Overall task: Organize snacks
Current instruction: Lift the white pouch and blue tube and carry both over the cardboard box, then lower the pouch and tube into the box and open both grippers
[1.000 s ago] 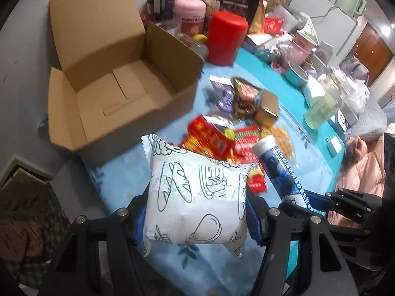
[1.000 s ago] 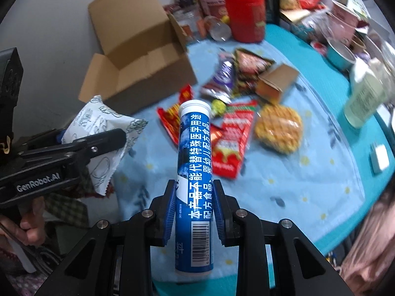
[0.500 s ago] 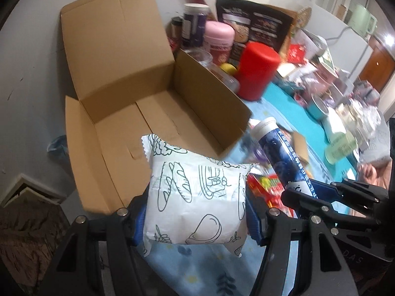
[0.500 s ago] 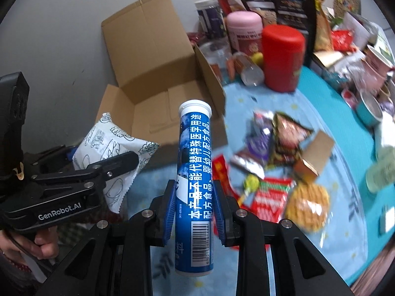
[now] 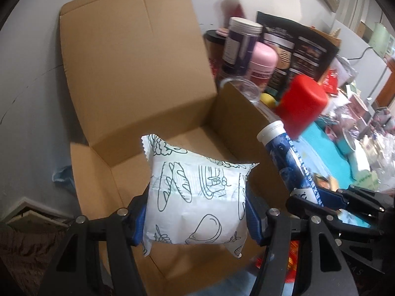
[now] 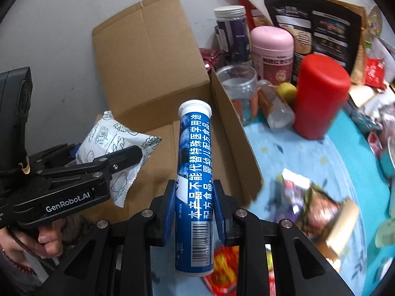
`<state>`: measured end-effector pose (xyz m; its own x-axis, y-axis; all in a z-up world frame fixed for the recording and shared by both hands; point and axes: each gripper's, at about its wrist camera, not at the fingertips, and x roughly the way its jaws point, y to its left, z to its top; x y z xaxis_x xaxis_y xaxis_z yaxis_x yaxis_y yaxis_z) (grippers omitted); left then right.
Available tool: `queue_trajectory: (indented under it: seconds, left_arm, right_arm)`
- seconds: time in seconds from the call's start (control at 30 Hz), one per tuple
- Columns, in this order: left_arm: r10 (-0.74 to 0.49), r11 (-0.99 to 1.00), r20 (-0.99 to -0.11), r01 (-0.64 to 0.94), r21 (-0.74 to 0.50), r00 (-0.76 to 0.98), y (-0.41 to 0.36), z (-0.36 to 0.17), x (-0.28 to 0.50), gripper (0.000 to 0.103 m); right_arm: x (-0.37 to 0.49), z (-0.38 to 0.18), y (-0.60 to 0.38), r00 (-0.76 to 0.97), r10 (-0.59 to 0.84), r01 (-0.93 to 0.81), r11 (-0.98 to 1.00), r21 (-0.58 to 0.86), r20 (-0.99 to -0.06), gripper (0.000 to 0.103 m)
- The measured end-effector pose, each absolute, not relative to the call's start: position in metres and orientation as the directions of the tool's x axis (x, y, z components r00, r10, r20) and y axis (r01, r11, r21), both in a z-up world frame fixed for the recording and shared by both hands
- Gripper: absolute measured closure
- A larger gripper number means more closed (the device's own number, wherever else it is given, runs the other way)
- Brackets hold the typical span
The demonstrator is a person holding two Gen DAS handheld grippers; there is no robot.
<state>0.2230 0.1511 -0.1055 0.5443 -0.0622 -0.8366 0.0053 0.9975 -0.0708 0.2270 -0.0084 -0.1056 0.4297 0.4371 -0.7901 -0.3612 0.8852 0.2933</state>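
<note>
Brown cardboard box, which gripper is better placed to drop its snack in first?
Left. The left gripper holds the white printed snack packet right over the open brown cardboard box; the right gripper's blue tube sits nearer its side wall.

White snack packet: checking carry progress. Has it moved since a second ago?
Yes. The white snack packet now hangs over the open cardboard box, no longer over the blue tablecloth.

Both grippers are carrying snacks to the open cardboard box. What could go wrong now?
1. The right gripper holds the tall blue tube with white cap low down, so it might tip or catch the brown cardboard box wall.
2. The left gripper squeezes the soft white pillow packet with line drawings; it could slip.
3. The grippers are close and may collide.
</note>
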Motion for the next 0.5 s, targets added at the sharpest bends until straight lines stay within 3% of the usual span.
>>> queue_trajectory:
  seconds: [0.5]
  left_arm:
    - [0.012,0.997,-0.884,-0.076,-0.027,0.466,0.191,-0.156,0.297,0.04]
  right_arm:
    - [0.303,-0.152,0.044,0.401,0.38,-0.397,0.892,0.215,-0.833,0.075]
